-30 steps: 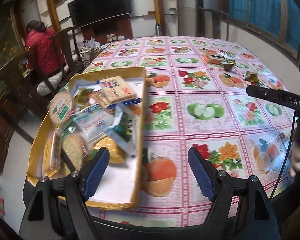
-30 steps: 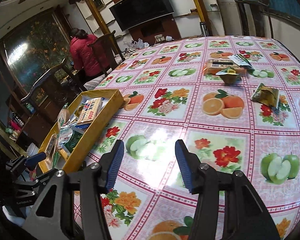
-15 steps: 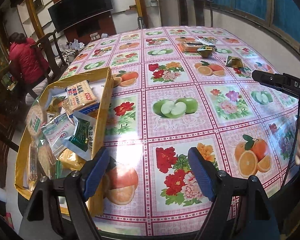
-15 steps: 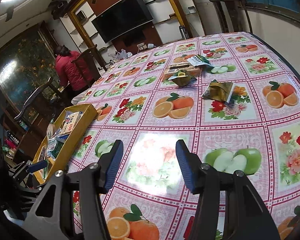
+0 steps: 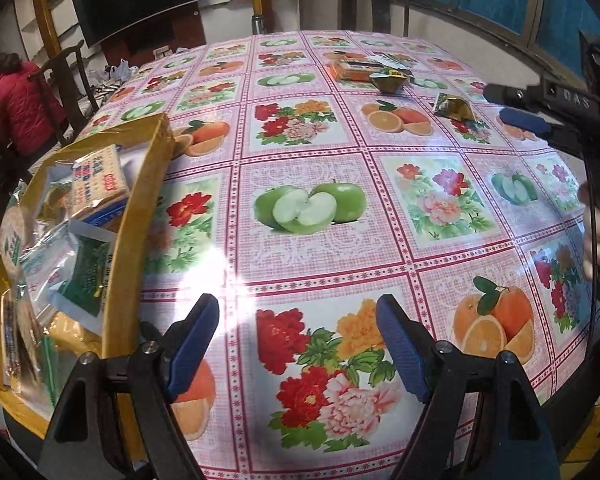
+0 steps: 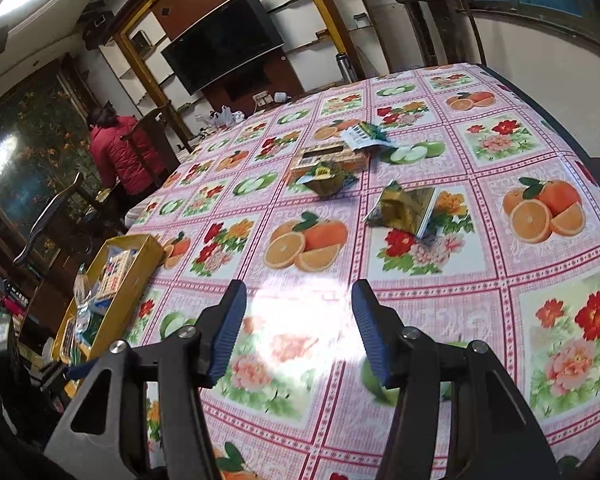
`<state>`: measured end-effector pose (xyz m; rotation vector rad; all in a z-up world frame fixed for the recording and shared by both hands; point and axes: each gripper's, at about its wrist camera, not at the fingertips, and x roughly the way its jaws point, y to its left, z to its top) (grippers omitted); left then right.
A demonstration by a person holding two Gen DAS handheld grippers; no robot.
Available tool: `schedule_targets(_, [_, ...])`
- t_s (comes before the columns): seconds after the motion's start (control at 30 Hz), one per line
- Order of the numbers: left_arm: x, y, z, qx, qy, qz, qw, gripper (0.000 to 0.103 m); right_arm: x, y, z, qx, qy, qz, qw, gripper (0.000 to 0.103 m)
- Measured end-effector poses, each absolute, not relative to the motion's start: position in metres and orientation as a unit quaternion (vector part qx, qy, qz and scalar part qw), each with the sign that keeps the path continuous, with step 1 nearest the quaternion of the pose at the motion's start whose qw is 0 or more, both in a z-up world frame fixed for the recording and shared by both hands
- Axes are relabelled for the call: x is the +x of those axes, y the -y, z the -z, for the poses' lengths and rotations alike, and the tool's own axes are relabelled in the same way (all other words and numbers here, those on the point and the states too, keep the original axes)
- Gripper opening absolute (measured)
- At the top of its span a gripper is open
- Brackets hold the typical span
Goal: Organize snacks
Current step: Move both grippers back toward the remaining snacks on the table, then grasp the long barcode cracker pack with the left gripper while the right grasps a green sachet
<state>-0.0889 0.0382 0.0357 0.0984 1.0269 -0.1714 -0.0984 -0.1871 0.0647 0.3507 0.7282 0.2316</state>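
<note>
Both pairs of jaws stand apart with nothing between them: the left gripper (image 5: 298, 344) is spread wide over bare tablecloth (image 5: 312, 264) at the bottom of its view, and the right gripper (image 6: 298, 324) is about half open, also over bare cloth. Nearest the left gripper, along the left edge of its frame, sits the yellow tray (image 5: 140, 216) already loaded with snack packets. Further up, the loose snacks wait toward the upper right of the left view and the upper middle of the right view: a gold packet (image 6: 406, 208), then a second gold packet (image 6: 326, 179), then an orange box (image 6: 330, 156) with a green-and-white packet (image 6: 364, 136) beyond it. The near gold packet lies up and slightly right of the right gripper, its long side running roughly across the frame, so the right hand looks better placed to take it.
</note>
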Motion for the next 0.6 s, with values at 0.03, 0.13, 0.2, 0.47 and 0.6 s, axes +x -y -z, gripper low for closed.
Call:
schedule_targets(0.03, [-0.087,-0.035,-0.034,0.048,-0.49,0.086,0.866,0.081,-0.09,0.192,-0.066,0.179,-0.353,-0.108,0.912,0.056])
schedule_targets(0.13, [-0.081,-0.031,-0.031,0.04,-0.486,0.096,0.868,0.081,-0.059,0.203,-0.07,0.191,-0.353,-0.091,0.911,0.056])
schedule_targets(0.2, [-0.076,-0.031,-0.03,0.029,-0.485,0.103,0.868,0.081,-0.033,0.202,-0.074,0.17,-0.361,-0.079,0.913,0.056])
schedule_targets(0.47, [-0.06,-0.039,-0.016,-0.02,-0.49,0.115,0.864,0.081,0.074,0.196,-0.079,0.132,-0.395,0.007,0.909,0.064])
schedule_targets(0.6, [-0.058,-0.048,-0.018,-0.059,-0.477,0.13,0.867,0.083,0.121,0.17,-0.069,0.074,-0.425,0.0,0.902,0.064])
